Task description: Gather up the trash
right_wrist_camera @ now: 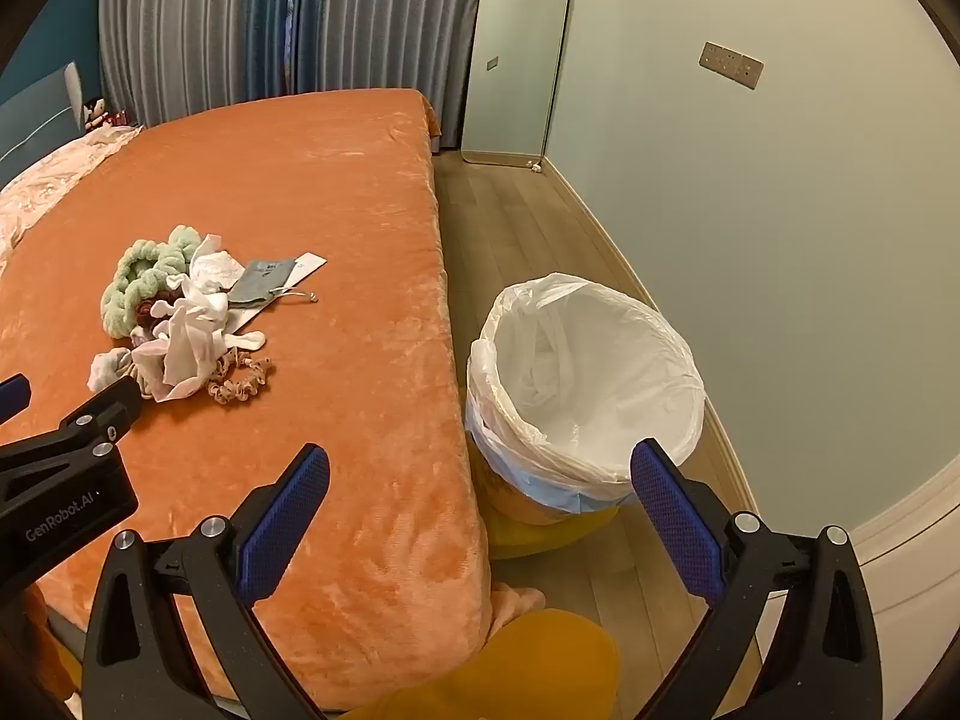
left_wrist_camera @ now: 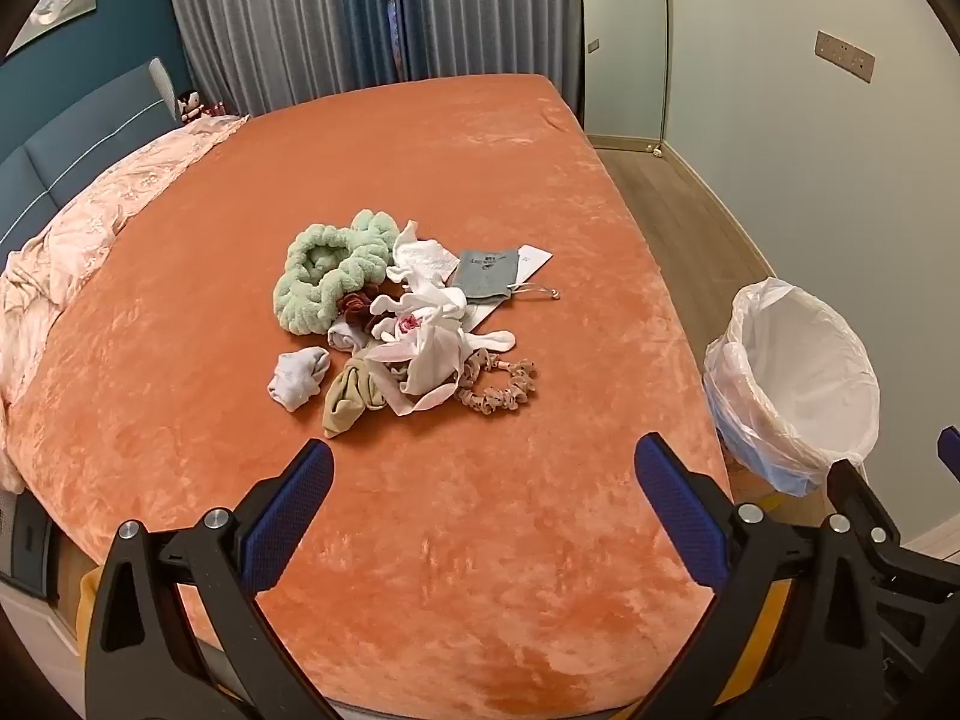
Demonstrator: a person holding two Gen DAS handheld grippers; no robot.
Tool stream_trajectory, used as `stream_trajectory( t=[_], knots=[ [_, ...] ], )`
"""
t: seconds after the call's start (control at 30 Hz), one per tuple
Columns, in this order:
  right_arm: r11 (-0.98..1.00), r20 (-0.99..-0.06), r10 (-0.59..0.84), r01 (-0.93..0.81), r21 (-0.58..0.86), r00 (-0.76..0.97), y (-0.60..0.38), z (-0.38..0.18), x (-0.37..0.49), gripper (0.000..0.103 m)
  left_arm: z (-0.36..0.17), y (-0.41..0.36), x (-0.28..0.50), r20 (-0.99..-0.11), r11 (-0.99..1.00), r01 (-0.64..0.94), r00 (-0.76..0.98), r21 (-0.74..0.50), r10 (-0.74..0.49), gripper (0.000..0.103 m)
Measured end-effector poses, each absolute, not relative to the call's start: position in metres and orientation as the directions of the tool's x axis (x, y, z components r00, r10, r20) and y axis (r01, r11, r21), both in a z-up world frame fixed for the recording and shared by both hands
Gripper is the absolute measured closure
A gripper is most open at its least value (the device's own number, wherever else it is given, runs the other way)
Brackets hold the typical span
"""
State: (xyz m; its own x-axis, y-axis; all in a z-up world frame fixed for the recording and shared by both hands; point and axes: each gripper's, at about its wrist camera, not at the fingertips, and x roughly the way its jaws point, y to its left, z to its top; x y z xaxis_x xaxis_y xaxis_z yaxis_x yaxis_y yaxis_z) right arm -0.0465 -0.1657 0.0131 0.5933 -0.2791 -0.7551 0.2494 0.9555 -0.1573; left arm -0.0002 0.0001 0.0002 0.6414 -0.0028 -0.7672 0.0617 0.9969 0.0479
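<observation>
left claw (left_wrist_camera: 483, 462) open, empty | clutter pile (left_wrist_camera: 396, 318) mid-bed | lined bin (left_wrist_camera: 792, 372) right

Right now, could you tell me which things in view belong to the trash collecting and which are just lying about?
For the job:
- pile on the bed
- lined bin on the floor
- left hand-held gripper, open
- right hand-held gripper, open

Just lying about:
- pink quilt
- doll
- mirror
- curtains

- Your pile (left_wrist_camera: 396, 324) on the bed's middle hides its lower items under white cloth.
- Print on the grey pouch (left_wrist_camera: 486, 273) is too small to read.
- The bin (right_wrist_camera: 585, 390) base sits behind your right gripper (right_wrist_camera: 480, 480).
</observation>
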Motion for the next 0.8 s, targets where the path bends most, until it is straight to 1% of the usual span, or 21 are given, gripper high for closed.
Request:
stream_trajectory(
  t=[0.8],
  knots=[
    [0.952, -0.746, -0.292, 0.257, -0.166, 0.598, -0.1674, 0.0208, -0.0478, 0.007, 0.0030, -0.0012, -0.0030, -0.769, 0.998, 0.059, 0.639, 0.033, -0.012, 0.008]
  ],
)
